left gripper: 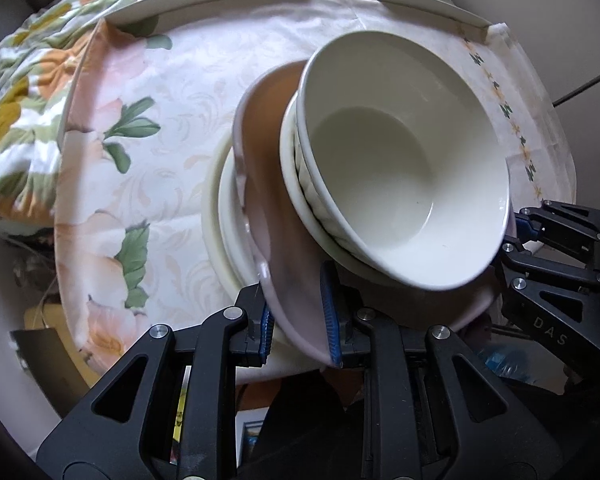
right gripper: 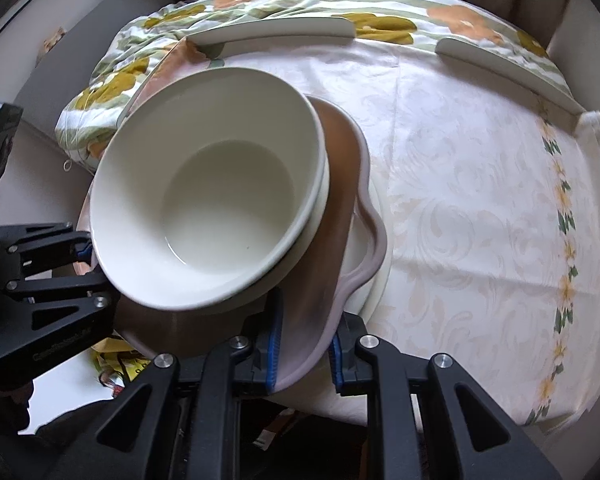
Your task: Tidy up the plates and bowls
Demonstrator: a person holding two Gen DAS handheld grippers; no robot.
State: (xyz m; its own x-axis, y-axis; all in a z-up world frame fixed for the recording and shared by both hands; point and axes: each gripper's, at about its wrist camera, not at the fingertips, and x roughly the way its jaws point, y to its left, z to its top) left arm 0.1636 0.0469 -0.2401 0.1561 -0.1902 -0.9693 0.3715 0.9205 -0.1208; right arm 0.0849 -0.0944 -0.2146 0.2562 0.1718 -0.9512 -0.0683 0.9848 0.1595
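Near the front edge of the cloth-covered table (right gripper: pixel 480 200), both grippers clamping the rim of one wavy-edged pink ceramic plate (left gripper: pixel 268 208) with a brown inner face — left gripper (left gripper: pixel 298 322) biting the near rim in its own view, right gripper (right gripper: pixel 304 354) doing the same on the rim's other side. Jaws nearly closed on each, blue pads pressed against the thin rim from above and below, nothing else between them. Gripping at two spots probably to keep the load level, since the plate is carrying a stack: a deep glossy white ceramic bowl (left gripper: pixel 404 160) nested in at least one more pale bowl (left gripper: pixel 290 160), its rim just showing beneath. Plate tilting somewhat, the bowls leaning with it — a slip risk, judging by the angle. Sitting beneath the pink plate, touching or nearly so, a round cream-coloured dinner plate (left gripper: pixel 220 216) on the floral tablecloth; whether the pink plate is resting on it or hovering just above cannot be told. Lying along the far edge of the table, two long white curved rails (right gripper: pixel 272 30). Seemingly stacking plates and bowls into a single pile near this front edge.
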